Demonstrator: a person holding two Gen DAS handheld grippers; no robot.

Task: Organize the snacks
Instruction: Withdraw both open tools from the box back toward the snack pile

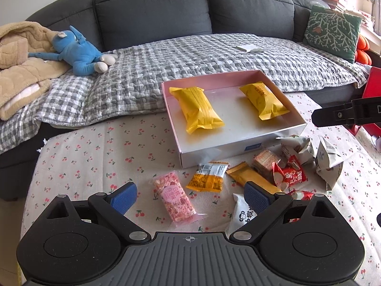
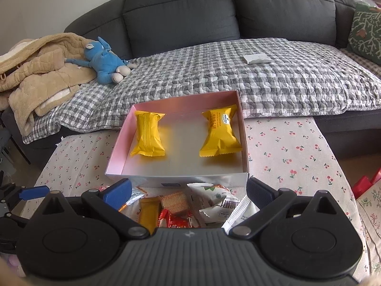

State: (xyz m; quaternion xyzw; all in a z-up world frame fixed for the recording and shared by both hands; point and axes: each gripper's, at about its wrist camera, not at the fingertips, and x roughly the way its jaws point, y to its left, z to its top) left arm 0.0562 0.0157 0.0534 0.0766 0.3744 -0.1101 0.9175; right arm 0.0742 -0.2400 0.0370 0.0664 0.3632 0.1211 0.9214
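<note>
Snacks lie loose at the counter's (image 1: 95, 147) near edge, just short of the box (image 1: 238, 147). The left hand-held gripper (image 1: 190, 196) hangs spread and empty over a pink bar (image 1: 173, 196), with an orange packet (image 1: 207, 177) beyond it. The right hand-held gripper (image 2: 189, 190) is likewise spread and empty above the heap, over a wafer pack (image 2: 175, 201), red packets (image 2: 177, 220) and white packets (image 2: 214, 202). Only the left view shows the pink bar whole, and the other gripper's finger at its right edge; only the right view reads the label on the right yellow pack (image 2: 220, 134). That pack and the left yellow pack (image 2: 147, 133) lie well apart inside the box, at the counter's far edge. Beyond stands a grey sofa (image 2: 181, 14) under a checked throw (image 2: 214, 71), with a blue plush (image 2: 104, 62), tan blanket (image 2: 40, 64) and green cushion (image 1: 333, 31).
</note>
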